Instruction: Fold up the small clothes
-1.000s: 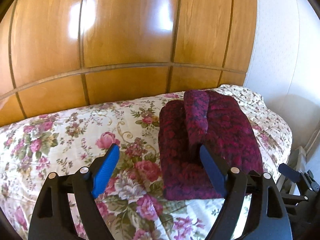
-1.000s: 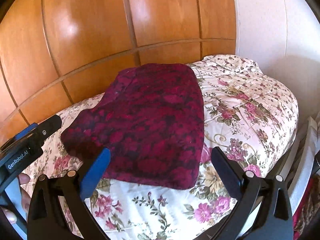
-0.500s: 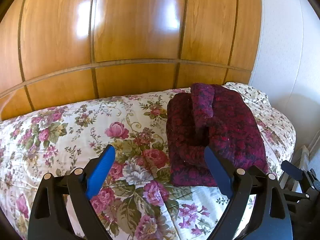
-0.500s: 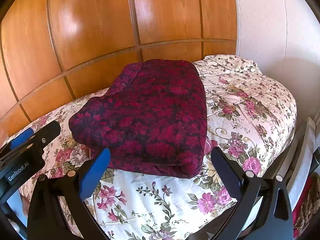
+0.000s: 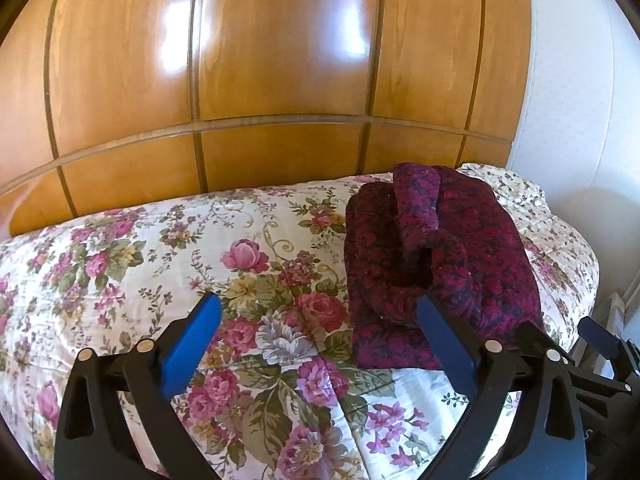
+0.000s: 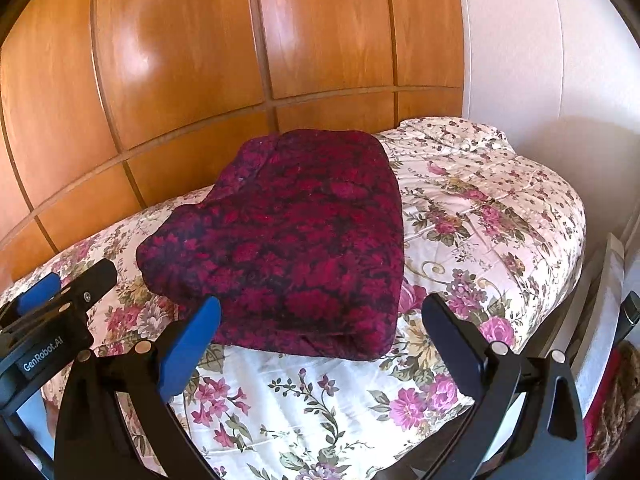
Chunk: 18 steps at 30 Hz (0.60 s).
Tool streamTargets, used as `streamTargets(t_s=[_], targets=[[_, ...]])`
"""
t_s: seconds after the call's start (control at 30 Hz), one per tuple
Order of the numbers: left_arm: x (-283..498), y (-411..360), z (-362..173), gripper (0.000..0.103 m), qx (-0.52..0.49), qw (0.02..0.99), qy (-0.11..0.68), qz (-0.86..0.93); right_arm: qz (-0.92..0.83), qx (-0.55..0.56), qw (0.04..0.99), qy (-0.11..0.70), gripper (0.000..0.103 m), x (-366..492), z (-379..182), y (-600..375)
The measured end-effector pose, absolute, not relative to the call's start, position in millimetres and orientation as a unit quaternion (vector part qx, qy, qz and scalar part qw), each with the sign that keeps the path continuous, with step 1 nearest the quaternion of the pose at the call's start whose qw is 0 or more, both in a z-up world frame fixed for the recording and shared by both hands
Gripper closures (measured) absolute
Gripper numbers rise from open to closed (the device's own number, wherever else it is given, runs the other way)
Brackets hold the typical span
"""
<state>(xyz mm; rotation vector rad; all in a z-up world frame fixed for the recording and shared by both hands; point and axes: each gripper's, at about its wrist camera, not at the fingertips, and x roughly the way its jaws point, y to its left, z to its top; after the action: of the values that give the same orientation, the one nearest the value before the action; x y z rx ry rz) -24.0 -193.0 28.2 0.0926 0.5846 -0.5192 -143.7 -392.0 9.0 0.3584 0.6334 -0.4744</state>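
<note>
Floral bedspread (image 5: 248,288) carries the folded garment (image 6: 304,240) near its headboard edge — both grippers empty, left gripper (image 5: 318,320) opening, right gripper (image 6: 320,320) wide. Tuck that loose strip before withdrawing.

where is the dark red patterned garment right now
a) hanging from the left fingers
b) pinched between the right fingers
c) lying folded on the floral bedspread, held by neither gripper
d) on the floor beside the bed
c: the dark red garment lies folded on the floral bedspread, with nothing between the fingers of the right gripper or the left gripper.
</note>
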Motion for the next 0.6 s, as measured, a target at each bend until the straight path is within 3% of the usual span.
streamTargets(t_s=[0.6], targets=[[-25.2,-184.5,31.5,0.004,0.048,0.927,0.278,-0.248,-0.226,0.173,0.907,0.309,0.003,-141.6,11.0,-388.1]])
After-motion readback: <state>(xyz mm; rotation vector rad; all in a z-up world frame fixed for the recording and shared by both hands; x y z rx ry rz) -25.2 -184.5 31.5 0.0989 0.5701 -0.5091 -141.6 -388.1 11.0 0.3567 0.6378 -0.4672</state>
